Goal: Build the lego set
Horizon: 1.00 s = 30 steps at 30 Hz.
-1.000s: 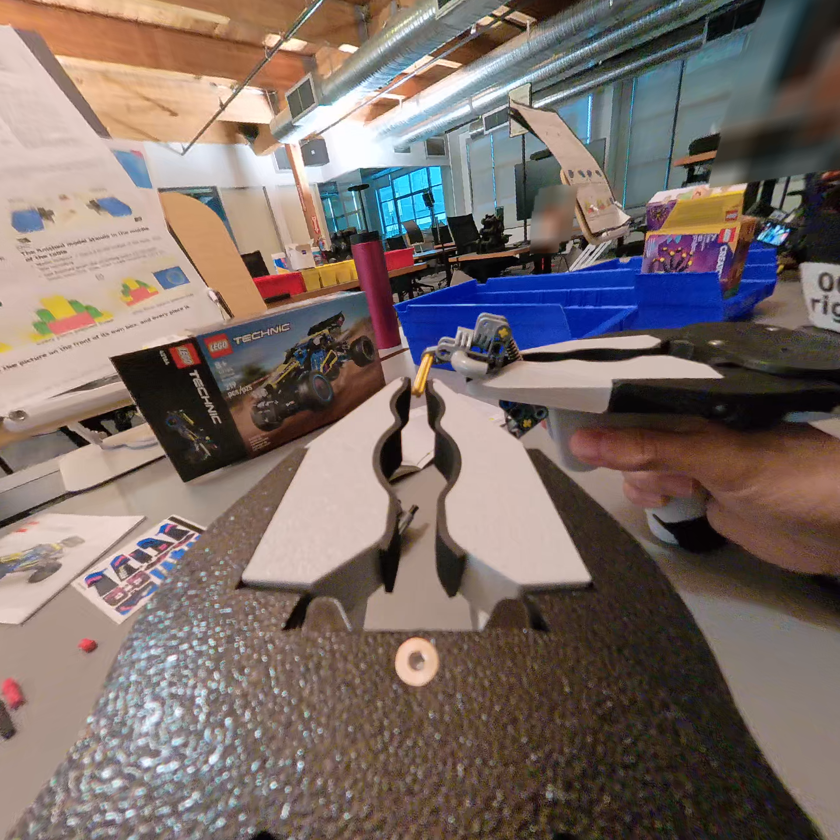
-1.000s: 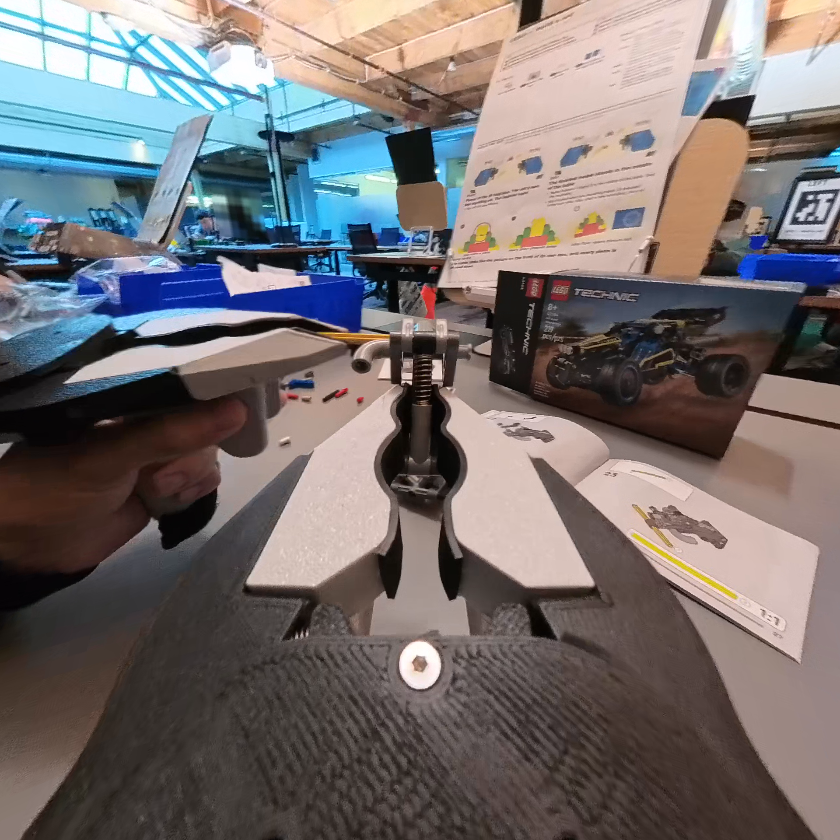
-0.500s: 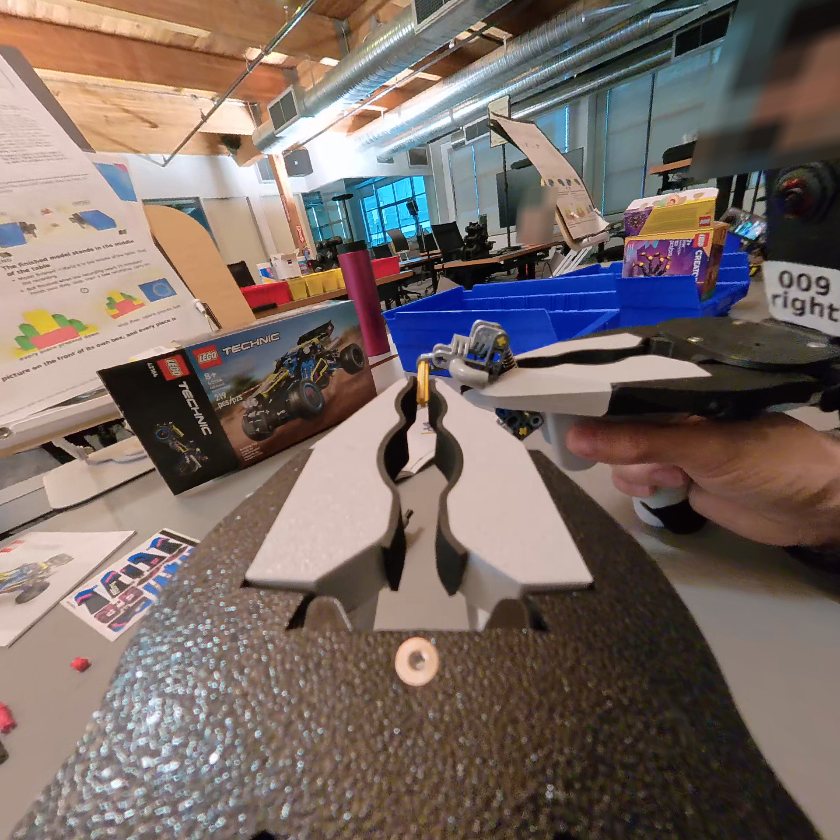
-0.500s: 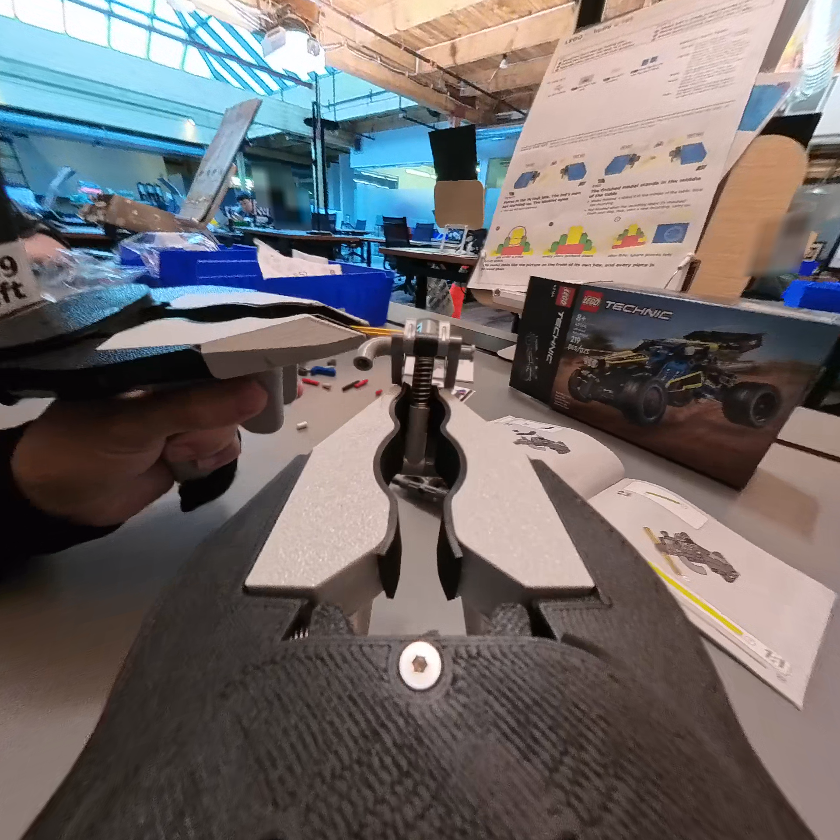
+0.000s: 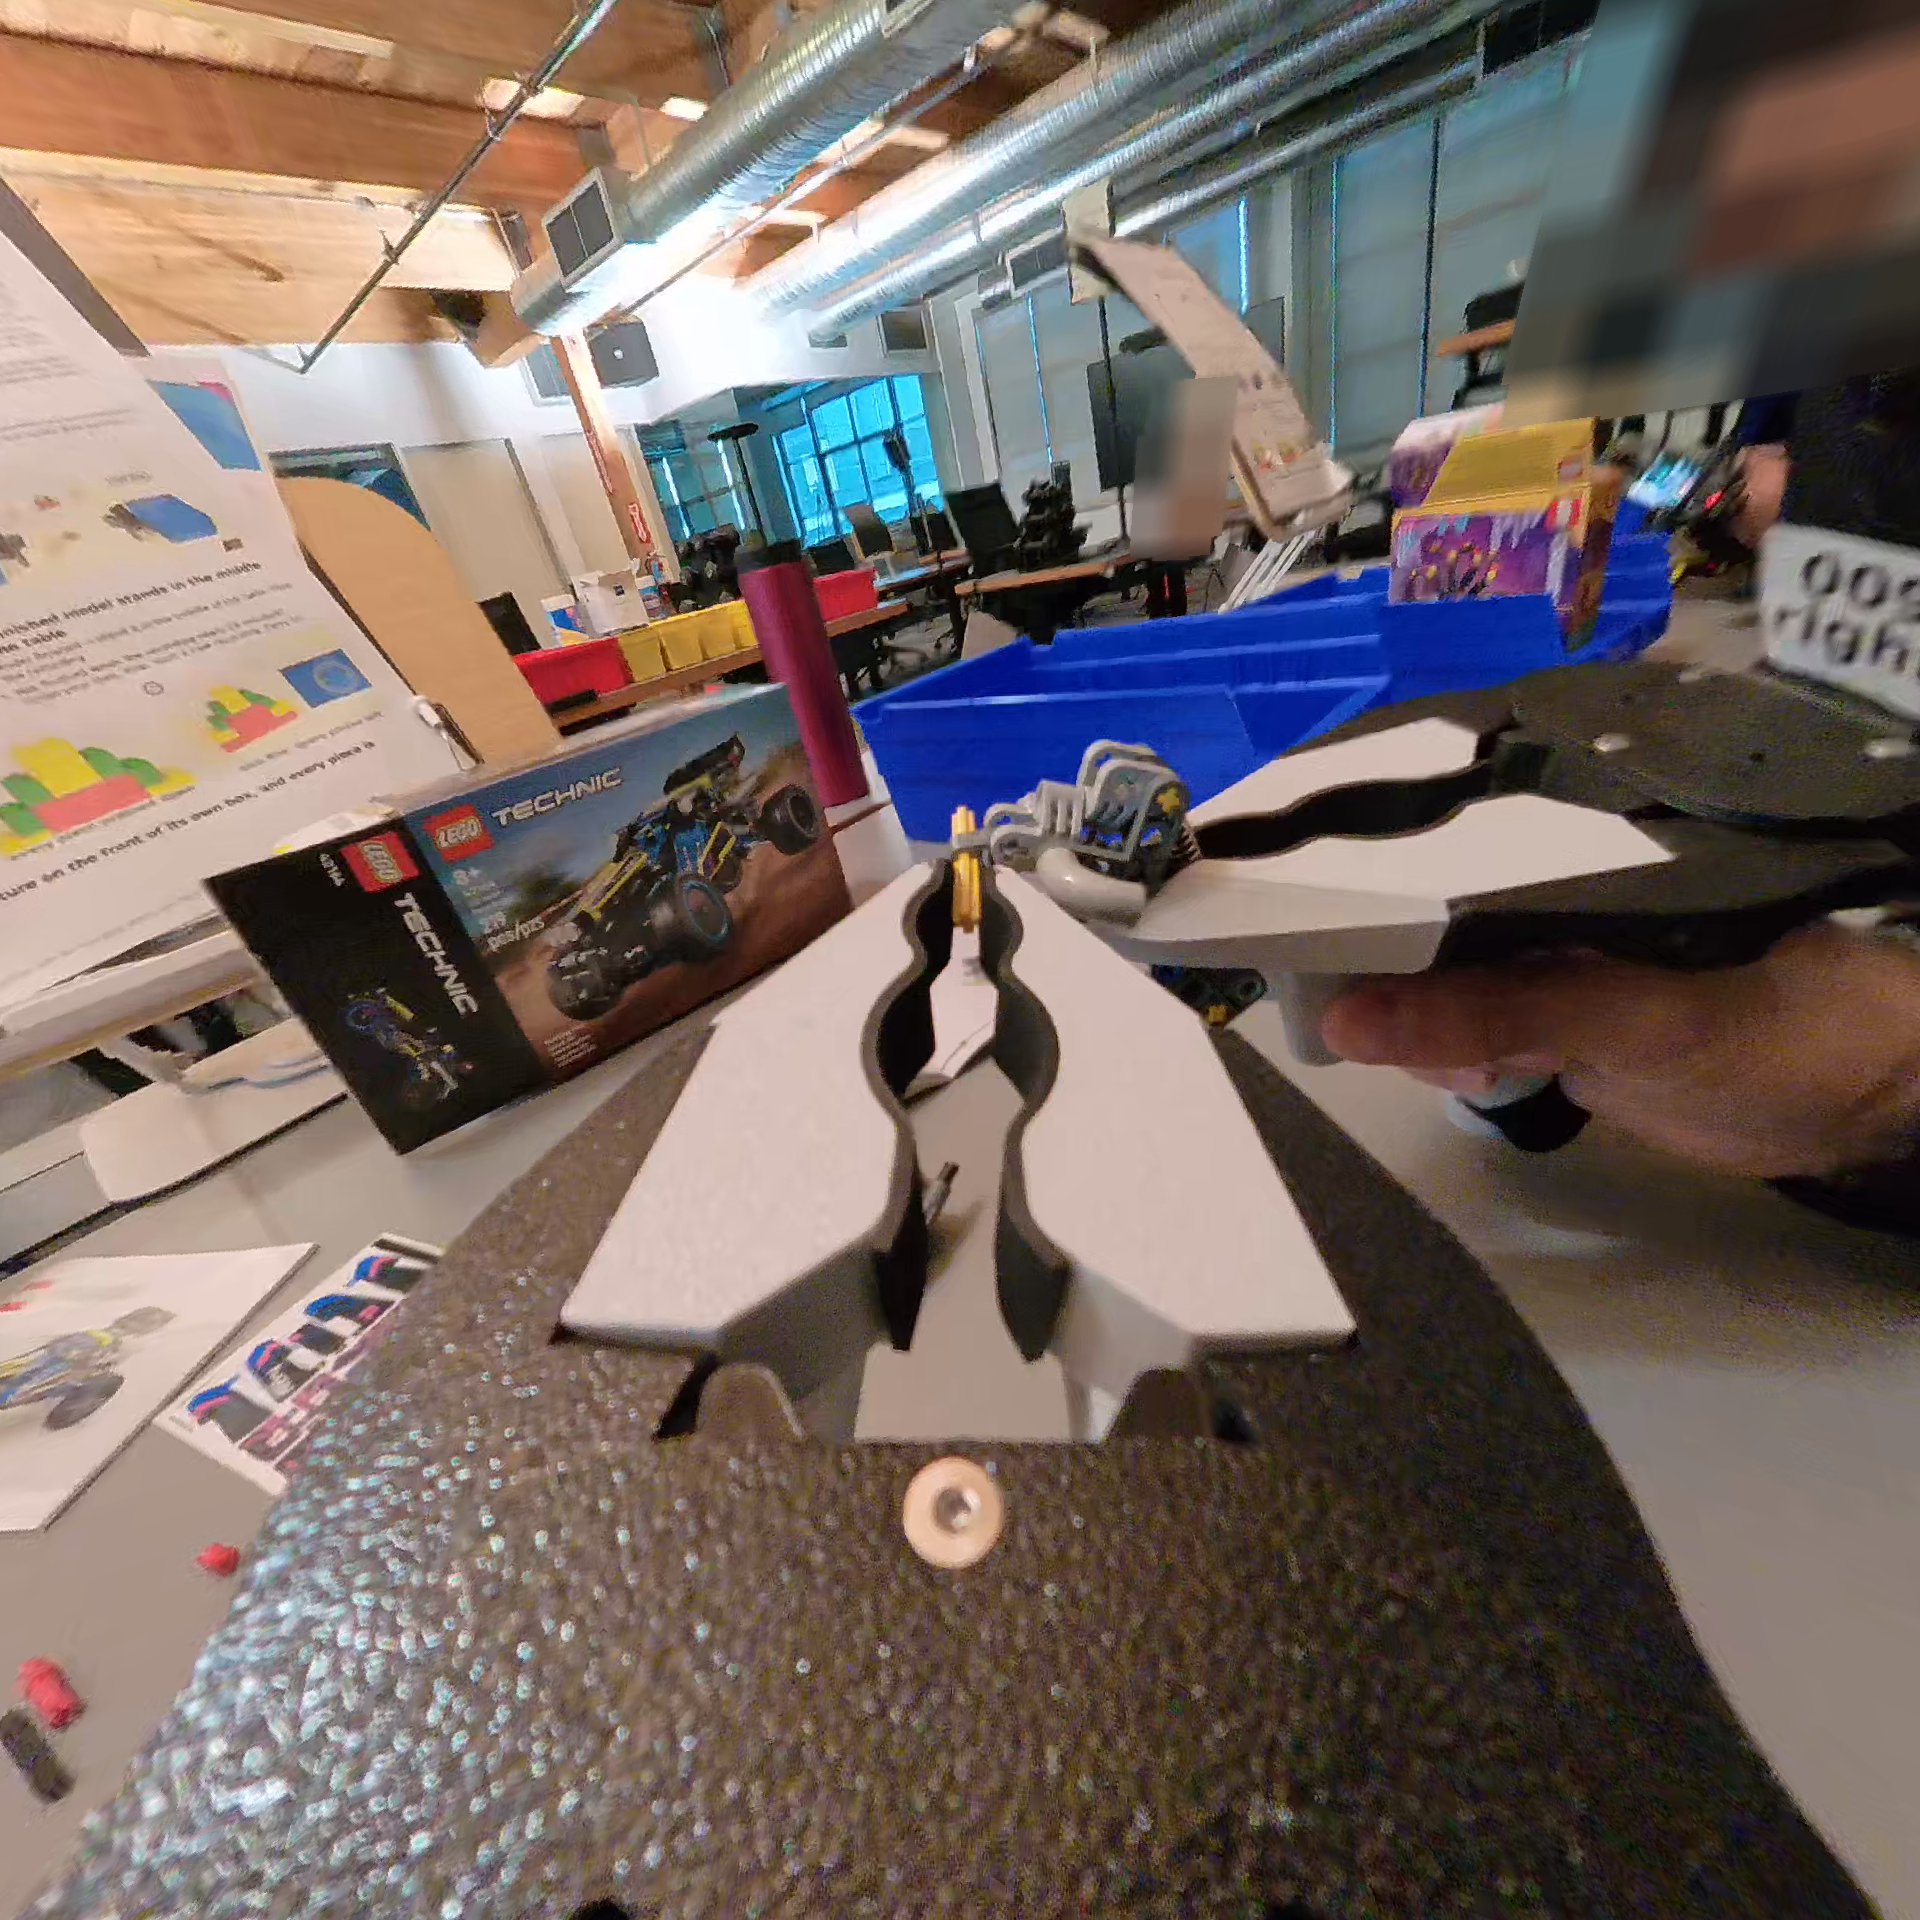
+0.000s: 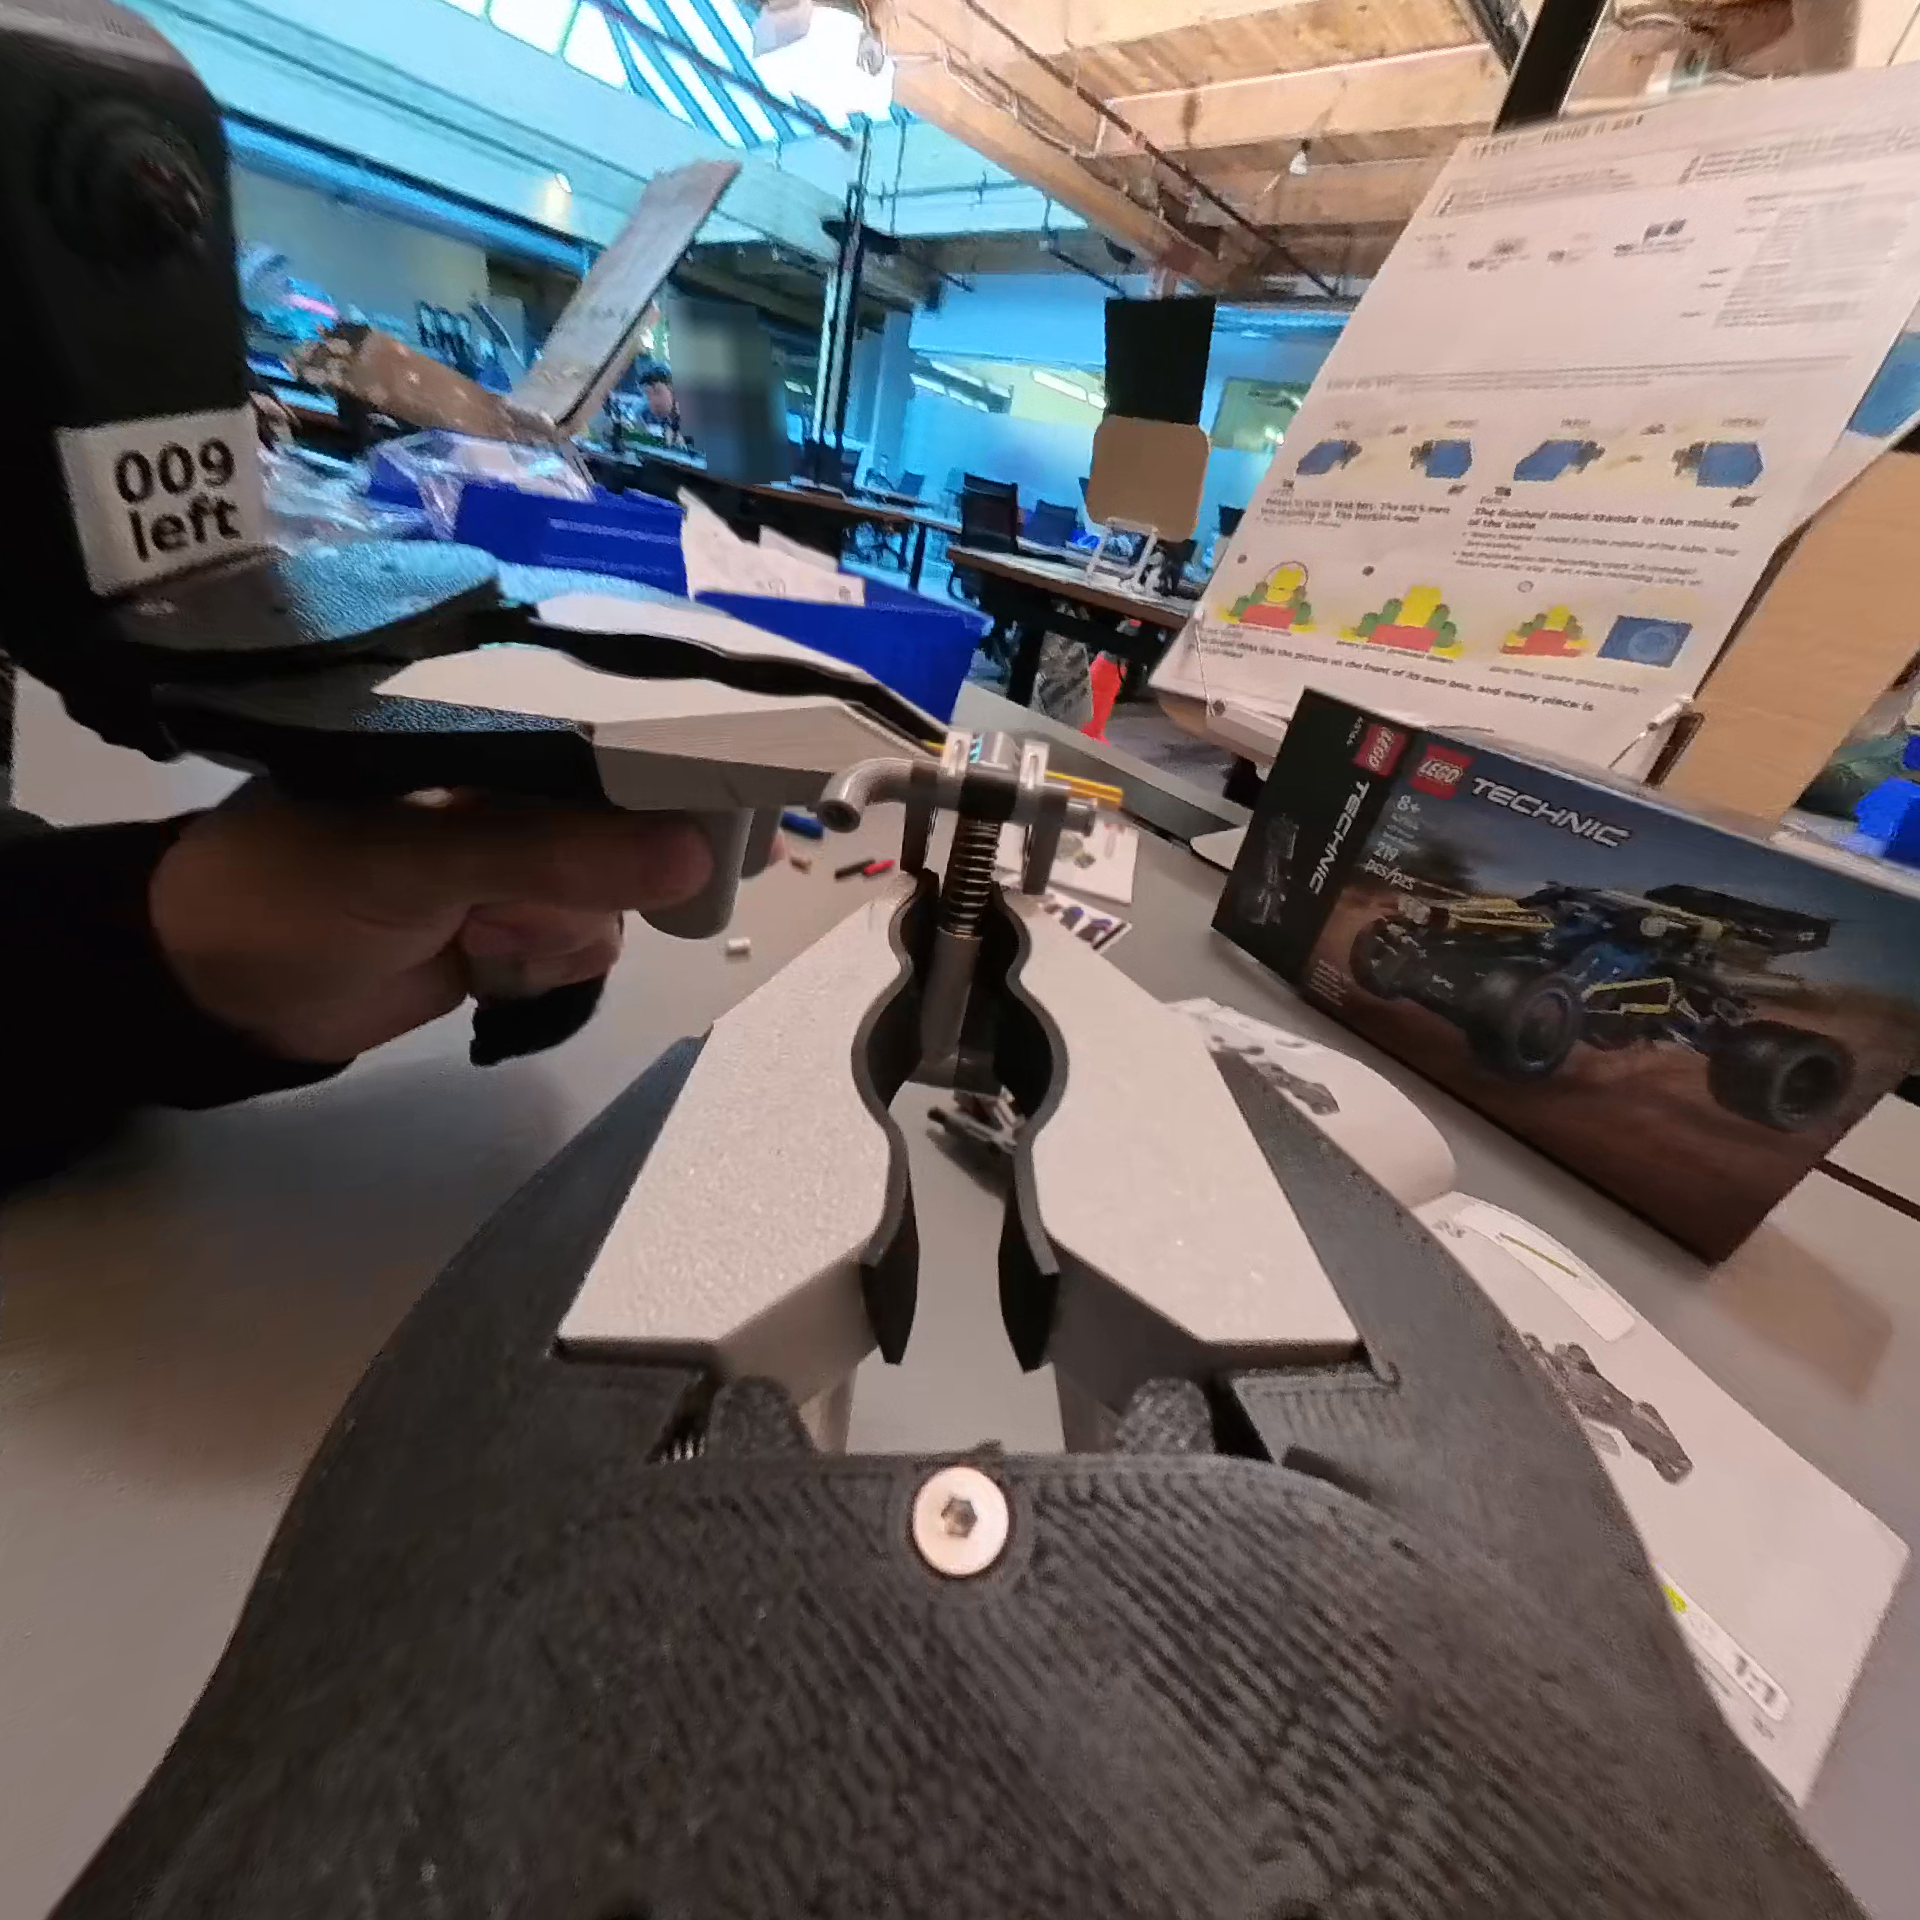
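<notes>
left gripper (image 5: pixel 966 883) pinched on one yellow axle (image 5: pixel 967 894), tip end hidden | right gripper (image 6: pixel 961 914) clamped on one grey sub-assembly (image 6: pixel 961 821), lower part masked between fingers | axle meets sub-assembly at 12 o'clock, joint unclear | two red pins (image 5: pixel 47 1688) at 8 | one set box (image 5: pixel 540 914) at 10 | one blue bin (image 5: pixel 1143 696) at 1, contents cut off

Each camera sits low and close behind its own gripper, looking forward along the fingers over the grey table (image 5: pixel 1621 1382). The two views face roughly across each other. Both share the set box (image 5: pixel 540 904) (image 6: pixel 1558 956), left of centre in the left view and at right in the right view.
</notes>
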Tool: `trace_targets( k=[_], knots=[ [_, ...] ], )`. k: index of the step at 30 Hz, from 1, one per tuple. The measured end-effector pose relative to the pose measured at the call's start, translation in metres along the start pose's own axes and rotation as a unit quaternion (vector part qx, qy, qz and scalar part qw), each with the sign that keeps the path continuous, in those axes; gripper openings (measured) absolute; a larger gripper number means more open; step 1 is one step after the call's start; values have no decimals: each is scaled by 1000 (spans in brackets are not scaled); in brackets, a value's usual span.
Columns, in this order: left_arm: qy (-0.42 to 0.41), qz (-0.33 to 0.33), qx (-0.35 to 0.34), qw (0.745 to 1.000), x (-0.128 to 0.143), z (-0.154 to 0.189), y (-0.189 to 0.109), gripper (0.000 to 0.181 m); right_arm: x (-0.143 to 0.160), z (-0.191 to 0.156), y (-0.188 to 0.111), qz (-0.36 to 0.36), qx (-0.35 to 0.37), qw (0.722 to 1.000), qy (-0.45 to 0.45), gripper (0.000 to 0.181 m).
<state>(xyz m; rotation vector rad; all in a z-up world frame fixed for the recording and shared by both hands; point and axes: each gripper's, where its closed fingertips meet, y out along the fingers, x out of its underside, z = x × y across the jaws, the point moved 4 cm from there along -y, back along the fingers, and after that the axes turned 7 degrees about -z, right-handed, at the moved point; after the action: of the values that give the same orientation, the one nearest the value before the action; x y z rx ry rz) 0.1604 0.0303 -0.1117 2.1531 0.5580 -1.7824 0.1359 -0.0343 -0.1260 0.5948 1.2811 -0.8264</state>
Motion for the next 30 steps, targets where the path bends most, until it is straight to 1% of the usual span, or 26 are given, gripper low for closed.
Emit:
trace_targets(
  k=[1, 4, 9, 12, 16, 22, 28, 30],
  knots=[
    [-4, 4, 1, 1000, -2, 1, 0, 1, -1, 0, -1, 8, -2, 1000, 3, 6],
    [17, -2, -11, 1000, 1, 3, 1, 2, 3, 2, -2, 12, 1, 1000, 19, 6],
    [20, 0, -20, 1000, 1, 2, 1, 2, 1, 2, -1, 13, 36, 999, 4, 5],
    [15, 3, -22, 1000, 3, 2, 2, 2, 2, 2, 0, 16, 41, 999, 16, 5],
    [6, 0, -24, 1000, 4, 2, 3, 2, 2, 1, 0, 6, 77, 997, -17, 6],
    [-33, 11, -23, 999, 6, 3, 3, 2, 2, 3, -1, 5, 83, 996, -17, 6],
    [-20, 5, -52, 998, 6, 5, 4, 2, 2, 3, -1, 4, 89, 996, -10, 6],
    [-22, 15, -50, 998, 5, 5, 2, 2, 1, 3, -1, 18, 66, 998, -11, 6]
  ],
)
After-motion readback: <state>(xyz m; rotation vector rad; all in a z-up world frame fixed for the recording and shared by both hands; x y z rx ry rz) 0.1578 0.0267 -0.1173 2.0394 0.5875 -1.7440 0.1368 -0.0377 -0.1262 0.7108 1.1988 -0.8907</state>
